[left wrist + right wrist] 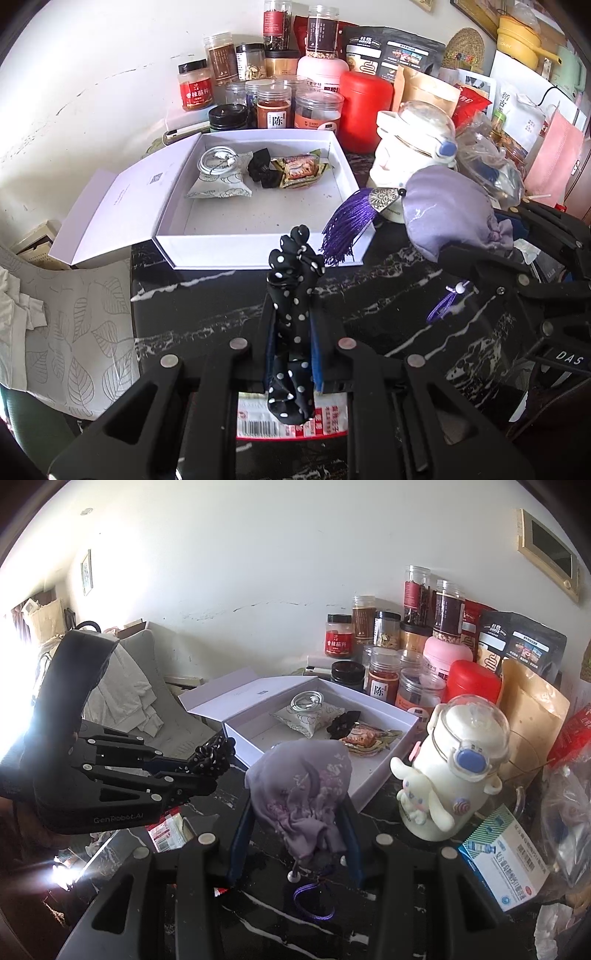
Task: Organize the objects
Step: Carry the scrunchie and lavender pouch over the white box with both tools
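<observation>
Left gripper [291, 291]: jaws are closed on a black scrunchie with white dots [293, 314], which is pinched upright between the two blue-lined fingers; its lower end is seen hanging below them.
Right gripper [299, 812]: jaws are closed narrowly on a purple fabric pouch [301, 786], held above the black marble table [388, 915]; its purple tassel [345, 230] is seen only from the left wrist.
Hidden by the pouch: the near edge of the white box [373, 779] is covered in the right wrist view.
Hidden by the left gripper: a red-and-white packet [295, 421] on the table is only partly seen, its barcode showing between the fingers.
Box contents, counted: four things are seen in the open box — one coiled white cable [218, 158] lying on one patterned sachet [221, 184], one black hair tie [264, 171], one wrapped snack [301, 168].
Box lid [110, 210]: it is folded open to the left, beside the box.
Bottle: one white cartoon water bottle [458, 760] is stood just right of the box.
Medicine box: one blue-and-white carton [506, 860] is seen at the right, partly cut off by clutter.
Jars [273, 110]: a crowd is stacked behind the box against the wall; an exact count cannot be made, as several are overlapped.
Right edge: bags and wrappers are too jumbled to be told apart.
</observation>
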`<state>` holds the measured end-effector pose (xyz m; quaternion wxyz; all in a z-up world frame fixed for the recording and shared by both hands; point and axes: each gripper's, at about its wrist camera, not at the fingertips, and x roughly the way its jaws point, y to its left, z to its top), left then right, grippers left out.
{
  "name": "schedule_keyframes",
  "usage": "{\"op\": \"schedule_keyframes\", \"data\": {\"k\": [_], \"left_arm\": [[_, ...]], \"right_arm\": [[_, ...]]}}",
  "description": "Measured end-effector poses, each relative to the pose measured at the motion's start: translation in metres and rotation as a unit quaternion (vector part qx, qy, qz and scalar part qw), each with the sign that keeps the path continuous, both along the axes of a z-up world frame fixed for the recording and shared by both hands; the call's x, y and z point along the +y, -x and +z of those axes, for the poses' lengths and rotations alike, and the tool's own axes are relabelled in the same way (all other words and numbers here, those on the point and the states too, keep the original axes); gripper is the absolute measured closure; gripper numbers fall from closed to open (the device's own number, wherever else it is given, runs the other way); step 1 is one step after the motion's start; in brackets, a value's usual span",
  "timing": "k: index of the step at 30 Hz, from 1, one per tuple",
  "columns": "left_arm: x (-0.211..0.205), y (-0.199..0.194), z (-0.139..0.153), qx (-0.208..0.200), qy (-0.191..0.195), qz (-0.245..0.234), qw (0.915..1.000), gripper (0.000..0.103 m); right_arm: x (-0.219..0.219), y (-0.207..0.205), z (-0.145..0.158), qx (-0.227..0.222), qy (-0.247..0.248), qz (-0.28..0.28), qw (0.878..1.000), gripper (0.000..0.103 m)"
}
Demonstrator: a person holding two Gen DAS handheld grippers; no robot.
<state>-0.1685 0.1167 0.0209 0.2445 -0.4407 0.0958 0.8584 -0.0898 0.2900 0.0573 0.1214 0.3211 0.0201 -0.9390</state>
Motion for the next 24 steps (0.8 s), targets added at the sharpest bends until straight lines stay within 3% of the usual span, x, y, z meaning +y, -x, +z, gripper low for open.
{"op": "schedule_keyframes", "data": {"k": [24], "left_arm": [[0.022, 0.094, -0.009, 0.005, 0.003, 0.005, 1.0000, 0.089]], "right_arm": [[0.016, 0.083, -0.002, -0.005, 0.004, -0.036, 0.999, 0.059]]}}
